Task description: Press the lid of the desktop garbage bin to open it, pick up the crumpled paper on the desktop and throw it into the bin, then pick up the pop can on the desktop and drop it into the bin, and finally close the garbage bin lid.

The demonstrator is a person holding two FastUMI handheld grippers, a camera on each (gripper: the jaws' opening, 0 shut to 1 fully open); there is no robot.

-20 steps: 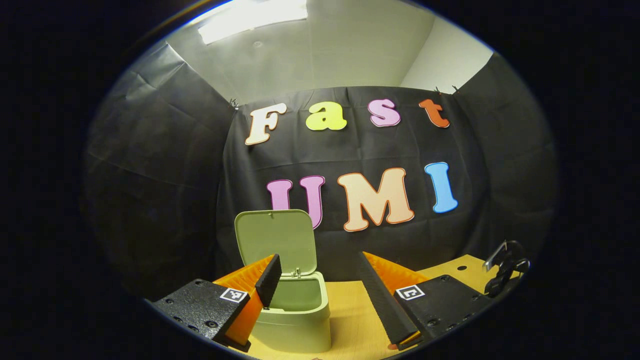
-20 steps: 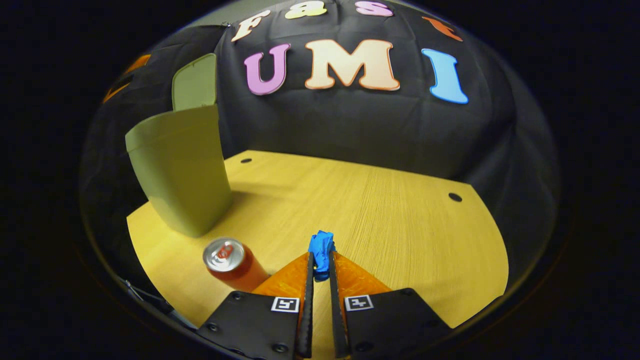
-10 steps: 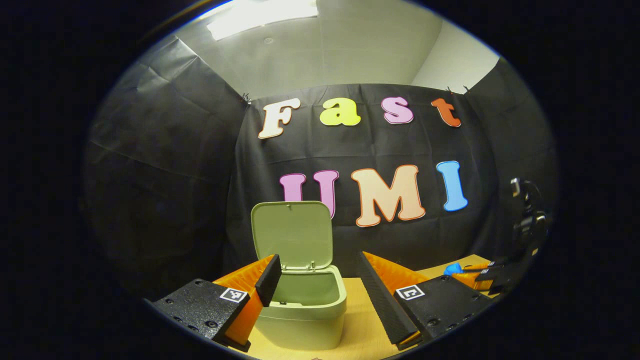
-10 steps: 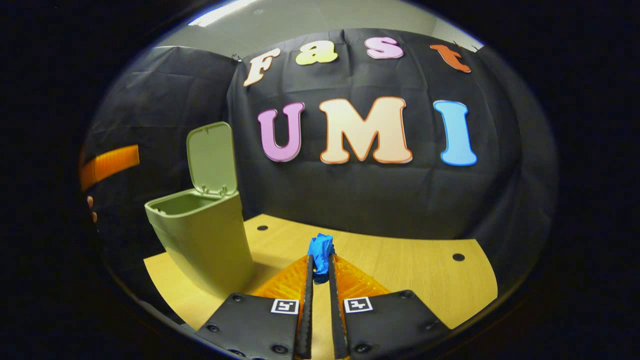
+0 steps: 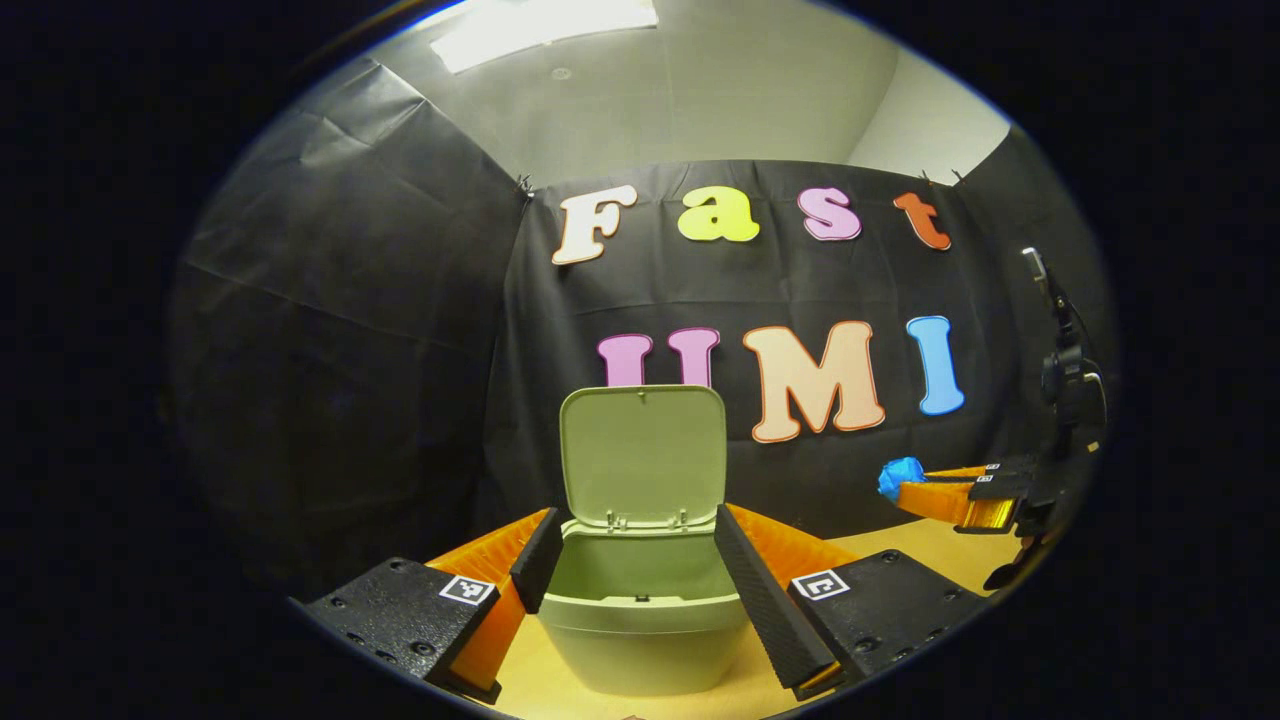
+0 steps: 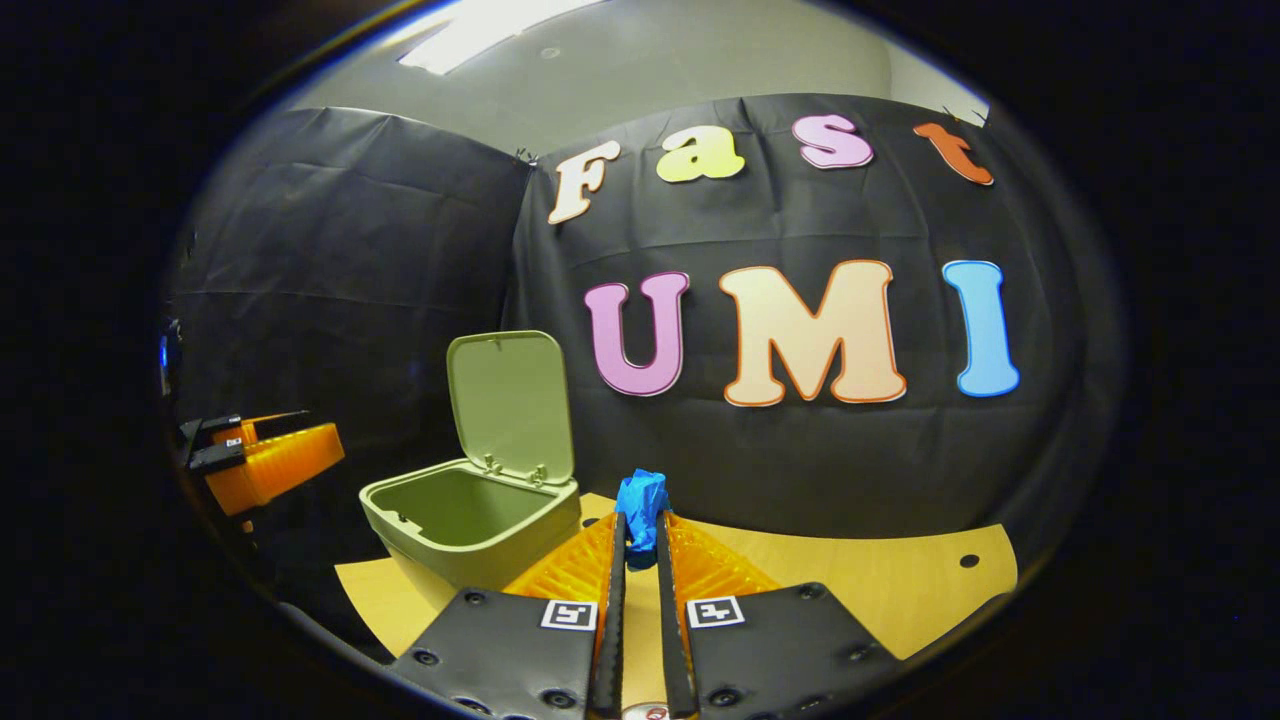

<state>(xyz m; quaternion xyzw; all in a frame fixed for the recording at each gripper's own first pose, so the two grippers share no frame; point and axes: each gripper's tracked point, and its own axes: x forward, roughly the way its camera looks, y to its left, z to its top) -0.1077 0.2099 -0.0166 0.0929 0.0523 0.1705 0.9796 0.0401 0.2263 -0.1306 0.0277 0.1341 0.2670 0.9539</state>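
**Paper ball on its way to the open bin**

The right gripper (image 6: 640, 535) is squeezed tight on the blue crumpled paper (image 6: 641, 503). Both fingers press on the ball, and it pokes out past the tips. The paper is up in the air above the wooden desktop (image 6: 850, 590).

The green bin (image 6: 470, 515) sits at about 10 o'clock from the paper in the right gripper view. Its lid (image 6: 510, 405) stands straight up at the back, so the hole is wide open.

In the left gripper view, the left gripper (image 5: 628, 560) is spread wide with nothing in it. The bin (image 5: 645, 620) shows between its two fingers, but I think the bin is a bit farther off and not touched. The right gripper (image 5: 900, 482) with the paper (image 5: 900, 474) is out at 3 o'clock there.

To do this step well, carry the ball up and over the front rim until it hangs right above the middle of the hole. Stay away from the lid, since a bump could knock it shut. Let go only then. The paper is light and could bounce off the rim if dropped too soon.
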